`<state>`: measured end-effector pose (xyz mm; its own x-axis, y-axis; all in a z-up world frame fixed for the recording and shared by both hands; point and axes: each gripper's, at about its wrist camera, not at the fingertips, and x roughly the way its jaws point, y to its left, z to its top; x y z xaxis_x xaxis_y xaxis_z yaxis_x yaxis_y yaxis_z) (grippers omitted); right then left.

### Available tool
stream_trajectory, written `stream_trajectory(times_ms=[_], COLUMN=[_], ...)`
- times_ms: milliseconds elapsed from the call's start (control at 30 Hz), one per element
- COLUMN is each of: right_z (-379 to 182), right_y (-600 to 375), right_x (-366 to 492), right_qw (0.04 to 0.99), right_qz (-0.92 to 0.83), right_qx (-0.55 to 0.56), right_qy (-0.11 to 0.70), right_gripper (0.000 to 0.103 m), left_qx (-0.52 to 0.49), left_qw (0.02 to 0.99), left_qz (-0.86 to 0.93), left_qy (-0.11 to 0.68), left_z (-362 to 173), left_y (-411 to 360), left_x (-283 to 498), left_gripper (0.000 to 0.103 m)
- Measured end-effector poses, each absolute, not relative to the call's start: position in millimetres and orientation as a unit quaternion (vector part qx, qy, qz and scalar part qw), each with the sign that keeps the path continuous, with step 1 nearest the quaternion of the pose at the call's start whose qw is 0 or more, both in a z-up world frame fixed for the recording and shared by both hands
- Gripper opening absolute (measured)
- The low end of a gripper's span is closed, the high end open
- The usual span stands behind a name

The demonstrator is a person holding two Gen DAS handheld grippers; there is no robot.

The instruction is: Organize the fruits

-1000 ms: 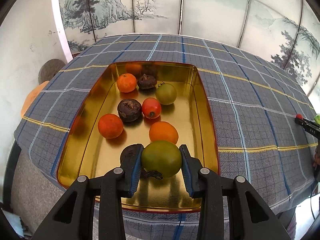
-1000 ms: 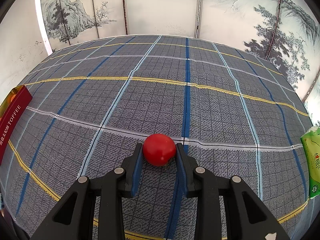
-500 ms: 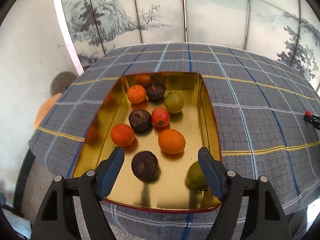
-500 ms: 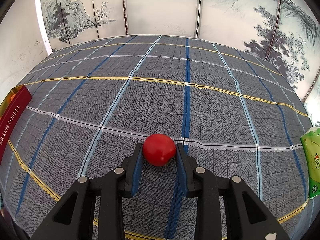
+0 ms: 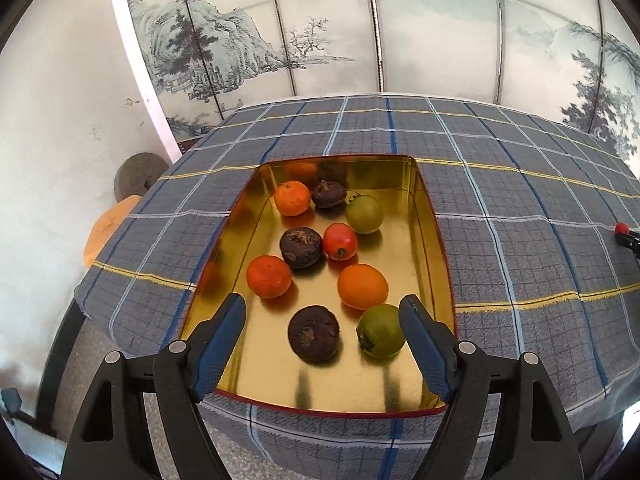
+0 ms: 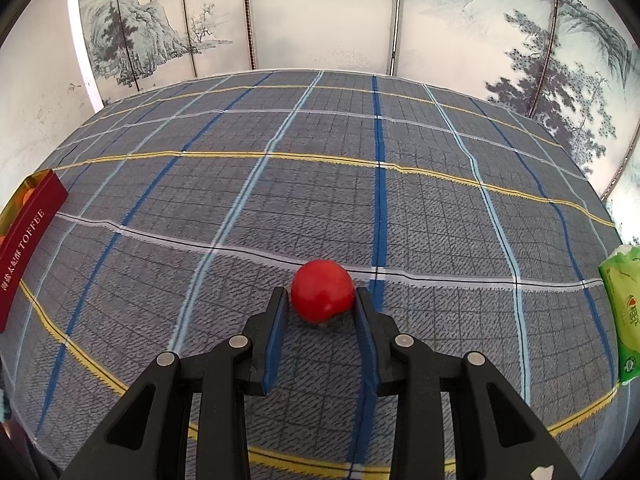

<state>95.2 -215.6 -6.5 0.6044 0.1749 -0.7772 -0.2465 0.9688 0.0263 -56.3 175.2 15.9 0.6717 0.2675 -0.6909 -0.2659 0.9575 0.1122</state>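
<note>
Red tomato (image 6: 322,290) sits pinched in right gripper (image 6: 320,300), seemingly resting on tablecloth (image 6: 360,200). Left gripper (image 5: 322,322) spread wide, empty, over tin (image 5: 434,240), green fruit (image 5: 380,336) just inside its right finger. Next: carry tomato over to tin, release.

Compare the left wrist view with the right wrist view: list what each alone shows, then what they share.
Left wrist only: the open left gripper over the gold tin's interior, with eight fruits, including a green one near the right jaw. Right wrist only: a green packet and the tin's red TOFFEE side. Both: the plaid cloth, painted screen, and the red fruit in the right gripper.
</note>
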Motion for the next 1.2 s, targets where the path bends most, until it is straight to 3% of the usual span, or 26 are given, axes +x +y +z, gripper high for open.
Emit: stream_trajectory(times_ms=[267, 733, 1133, 1200], right_z=[20, 82, 64, 59], right_y=[-181, 26, 130, 137], right_x=[74, 19, 25, 30], right_qw=[0.895, 0.836, 0.799, 0.798], right_qz=[0.179, 0.409, 0.454, 0.451], right_qx=[-0.008, -0.051, -0.067, -0.066], right_qy=[0.41, 0.362, 0.388, 0.395], right_gripper=[0.032, 0.032, 0.032, 0.032], left_qx=[-0.004, -0.02, -0.028, -0.021], left_qw=[0.915, 0.914, 0.908, 0.907], left_qz=[0.153, 0.168, 0.21, 0.221], left_qy=[0.374, 0.369, 0.362, 0.359], left_z=[17, 18, 16, 16], left_y=[182, 206, 239, 243], left_x=[-62, -74, -82, -83], left_gripper=[0.08, 0.082, 0.083, 0.09])
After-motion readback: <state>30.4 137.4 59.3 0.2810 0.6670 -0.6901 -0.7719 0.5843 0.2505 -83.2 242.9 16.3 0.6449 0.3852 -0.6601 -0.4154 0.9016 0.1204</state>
